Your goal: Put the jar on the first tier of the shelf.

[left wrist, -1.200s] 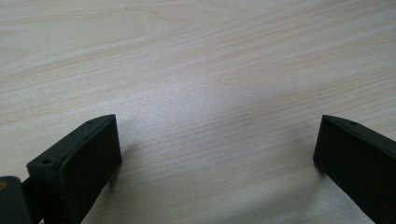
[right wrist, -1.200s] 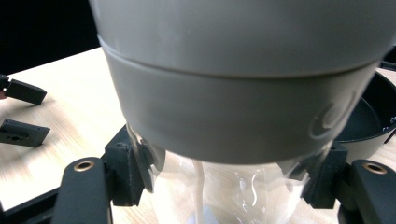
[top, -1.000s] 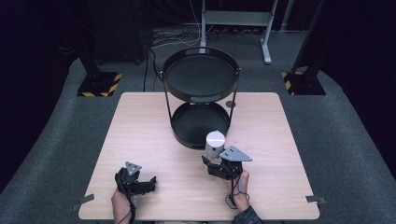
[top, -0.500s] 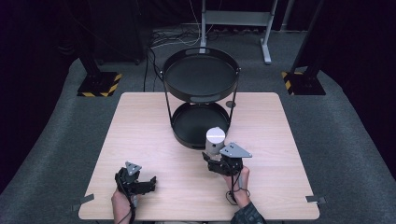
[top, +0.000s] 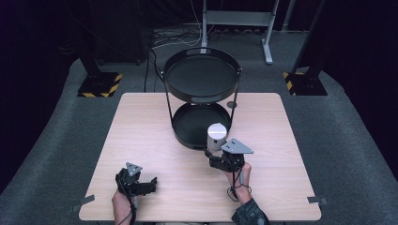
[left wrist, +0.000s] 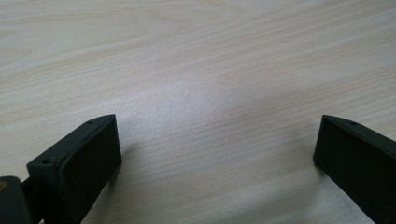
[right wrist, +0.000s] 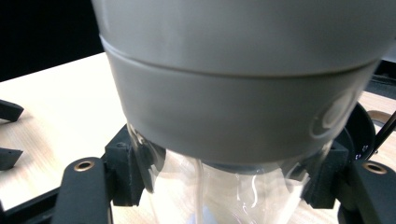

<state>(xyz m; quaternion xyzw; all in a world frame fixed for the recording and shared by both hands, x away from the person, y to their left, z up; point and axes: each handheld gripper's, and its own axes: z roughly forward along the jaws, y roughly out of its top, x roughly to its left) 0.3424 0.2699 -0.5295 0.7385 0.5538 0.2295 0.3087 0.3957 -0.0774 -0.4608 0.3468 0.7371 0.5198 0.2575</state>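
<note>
Grey-capped clear bottle (top: 216, 137) is sitting upright in the right gripper (top: 217, 154), jaws pinching its body, just beside the two-tier tray stand (top: 202, 101); left gripper (top: 151, 183) is idling spread. Slick plastic risks slipping.

1. High view looks forward and down from above the table's (top: 155, 117) six o'clock side.
2. Left gripper view skims bare tabletop closely.
3. Right gripper view sits tight against the grey-capped bottle (right wrist: 243, 93), shared with the high view.

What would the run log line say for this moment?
right tongs: shut on bottle, beside lower tray | left tongs: open, nothing between, over table
</note>
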